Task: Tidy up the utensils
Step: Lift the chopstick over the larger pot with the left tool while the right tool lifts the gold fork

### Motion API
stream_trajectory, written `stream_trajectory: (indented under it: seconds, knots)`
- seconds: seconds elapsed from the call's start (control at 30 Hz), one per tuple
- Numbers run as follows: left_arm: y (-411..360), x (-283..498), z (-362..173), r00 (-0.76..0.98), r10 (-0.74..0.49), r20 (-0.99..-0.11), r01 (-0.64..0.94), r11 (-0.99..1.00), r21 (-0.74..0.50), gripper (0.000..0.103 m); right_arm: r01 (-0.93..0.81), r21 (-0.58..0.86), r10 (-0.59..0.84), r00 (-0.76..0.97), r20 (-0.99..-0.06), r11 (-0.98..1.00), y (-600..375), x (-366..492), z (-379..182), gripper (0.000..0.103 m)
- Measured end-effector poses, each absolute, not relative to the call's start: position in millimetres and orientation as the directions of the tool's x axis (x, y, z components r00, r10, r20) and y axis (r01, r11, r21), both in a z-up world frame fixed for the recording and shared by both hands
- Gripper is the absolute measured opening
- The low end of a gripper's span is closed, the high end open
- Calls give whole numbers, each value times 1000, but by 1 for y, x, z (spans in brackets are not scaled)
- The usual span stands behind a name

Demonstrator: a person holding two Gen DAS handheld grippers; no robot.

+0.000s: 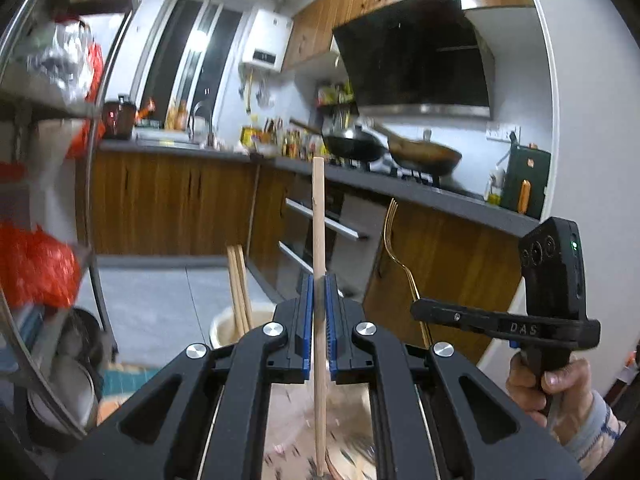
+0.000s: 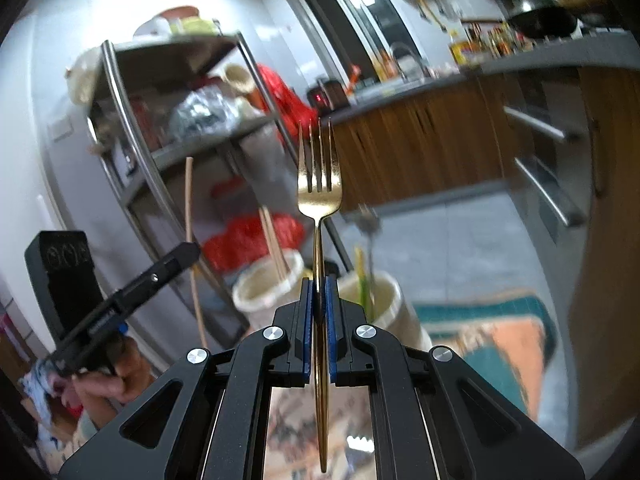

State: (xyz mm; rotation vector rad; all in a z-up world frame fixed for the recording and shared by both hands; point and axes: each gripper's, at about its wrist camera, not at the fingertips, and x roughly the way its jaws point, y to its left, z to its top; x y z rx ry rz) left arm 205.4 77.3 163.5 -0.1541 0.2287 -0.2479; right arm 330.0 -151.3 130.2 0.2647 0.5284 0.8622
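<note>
My left gripper (image 1: 319, 280) is shut on a wooden chopstick (image 1: 318, 216) that stands upright through the jaws. My right gripper (image 2: 319, 282) is shut on a gold fork (image 2: 319, 184), tines up. The fork (image 1: 396, 236) and the right gripper (image 1: 420, 306) also show in the left wrist view at the right. The left gripper (image 2: 192, 250) and its chopstick (image 2: 189, 204) show in the right wrist view at the left. A cream holder cup (image 2: 256, 280) with wooden chopsticks (image 2: 274, 240) stands below; a second cream cup (image 2: 390, 292) holds a utensil and something yellow-green. The first cup (image 1: 224, 326) shows in the left view.
A metal shelf rack (image 2: 132, 128) with red bags and dishes stands at the left. Kitchen counter (image 1: 400, 186) with woks, bottles and a sink runs behind. Wooden cabinets with bar handles (image 2: 540, 120) are at the right. A teal and orange mat (image 2: 500, 332) lies on the floor.
</note>
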Motion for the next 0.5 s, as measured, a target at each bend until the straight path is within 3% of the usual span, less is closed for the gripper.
stream_trajectory:
  seconds: [0.33,0.5]
  knots:
    - [102,234,186,989,-148,-4,143,958,-248,5,-624,380,715,678,-170,683,-128,356,151,7]
    - [100,241,183,995,-84,45,92,973,-214,5,-608,352,676,729,-108,712,-120,360,156,7]
